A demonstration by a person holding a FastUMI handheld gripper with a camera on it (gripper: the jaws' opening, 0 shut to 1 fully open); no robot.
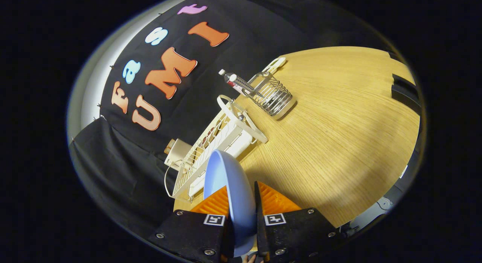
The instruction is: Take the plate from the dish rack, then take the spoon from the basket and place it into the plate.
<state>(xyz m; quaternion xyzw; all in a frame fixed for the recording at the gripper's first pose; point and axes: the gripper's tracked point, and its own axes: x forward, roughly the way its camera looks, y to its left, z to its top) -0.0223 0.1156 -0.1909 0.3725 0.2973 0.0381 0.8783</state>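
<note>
step: plate (229,176) out of rack (211,150) | fingers (241,206) clamped on plate (edge-on) | next: I set it on bench (339,142), then basket (275,95) spoon

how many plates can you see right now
1. The plate is held on edge between the fingers of the gripper, just in front of the dish rack. The rack's slots look bare, though parts behind the plate are hidden.

Clamped edge-on in the gripper (243,208): plate (229,184), blocking straight ahead. Just beyond, left: rack (222,138). Farther ahead: basket (275,97) with spoon (244,84). Open desk (339,142) right of the gripper, free passage.
</note>
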